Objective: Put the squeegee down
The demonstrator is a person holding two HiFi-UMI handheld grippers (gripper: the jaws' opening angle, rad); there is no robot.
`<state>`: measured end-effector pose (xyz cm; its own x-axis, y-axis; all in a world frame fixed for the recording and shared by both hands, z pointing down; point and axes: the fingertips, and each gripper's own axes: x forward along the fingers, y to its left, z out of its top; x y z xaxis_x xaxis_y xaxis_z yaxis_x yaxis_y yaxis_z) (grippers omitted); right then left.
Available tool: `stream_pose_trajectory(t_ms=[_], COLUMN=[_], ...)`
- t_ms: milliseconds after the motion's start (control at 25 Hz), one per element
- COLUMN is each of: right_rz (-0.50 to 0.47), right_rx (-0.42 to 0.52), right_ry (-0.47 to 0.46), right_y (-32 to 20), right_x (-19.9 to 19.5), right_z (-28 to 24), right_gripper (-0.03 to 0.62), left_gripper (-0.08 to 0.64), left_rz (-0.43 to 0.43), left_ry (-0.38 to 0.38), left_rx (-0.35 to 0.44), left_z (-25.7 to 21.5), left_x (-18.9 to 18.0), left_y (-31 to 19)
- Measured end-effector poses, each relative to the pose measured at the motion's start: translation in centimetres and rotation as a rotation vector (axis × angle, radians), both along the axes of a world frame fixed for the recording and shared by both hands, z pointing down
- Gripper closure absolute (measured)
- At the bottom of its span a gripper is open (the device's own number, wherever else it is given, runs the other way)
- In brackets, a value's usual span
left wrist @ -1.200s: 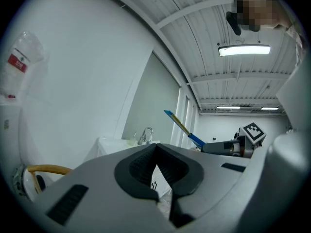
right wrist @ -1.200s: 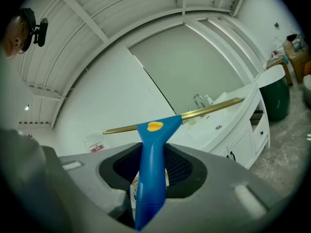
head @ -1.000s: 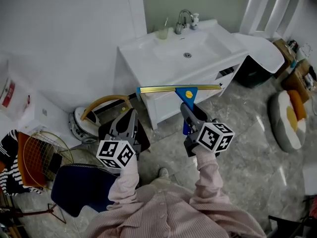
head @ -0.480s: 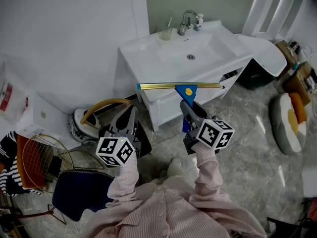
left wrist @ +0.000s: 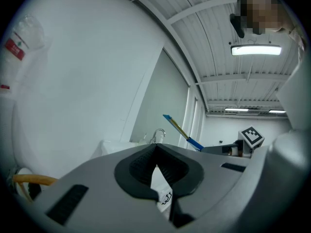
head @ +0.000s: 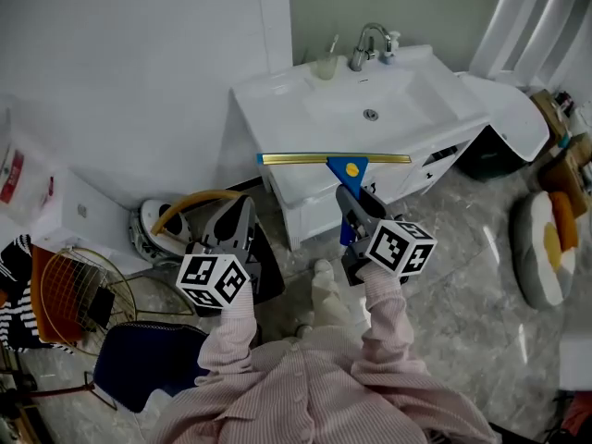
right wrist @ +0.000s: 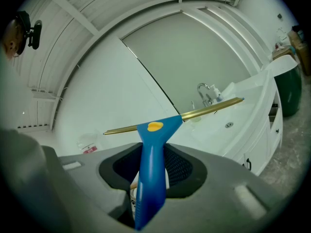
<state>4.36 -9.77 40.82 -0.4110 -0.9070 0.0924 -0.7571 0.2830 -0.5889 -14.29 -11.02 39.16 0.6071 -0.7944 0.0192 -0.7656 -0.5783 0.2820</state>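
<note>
Left gripper empty, jaws together; right gripper clamps the blue squeegee by its handle.
Both have moved nearer the white washbasin since a second ago; the squeegee hangs in front of it, not yet set down.

squeegee glossy plastic, brassy metal rail; floor polished stone

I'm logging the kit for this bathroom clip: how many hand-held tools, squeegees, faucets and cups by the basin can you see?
tools: 2, the left tool and the right tool
squeegee: 1
faucet: 1
cup: 1
total: 5
</note>
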Motion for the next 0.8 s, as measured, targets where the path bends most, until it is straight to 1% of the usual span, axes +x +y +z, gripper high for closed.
stream_pose_trajectory(t_ms=[200,440,800], right_rz=[-0.037,-0.081,-0.179], right_rx=[-0.009,-0.023,-0.045], right_ry=[0.004,0.005,0.026], right_y=[-4.3,-9.7,-17.2], right_x=[0.5,1.9,2.0], right_z=[0.3,0.2,0.6], right_gripper=[0.459,0.459,0.459], left_gripper=[0.561,0.561,0.561], left_rz=[-0.038,-0.075,-0.139], left_ry=[0.009,0.012,0.014], left_rx=[-0.004,-0.016,-0.045], left_z=[0.2,0.0,0.5], left_x=[0.4,2.0,3.3], left_y=[-3.5,-8.0,-14.2])
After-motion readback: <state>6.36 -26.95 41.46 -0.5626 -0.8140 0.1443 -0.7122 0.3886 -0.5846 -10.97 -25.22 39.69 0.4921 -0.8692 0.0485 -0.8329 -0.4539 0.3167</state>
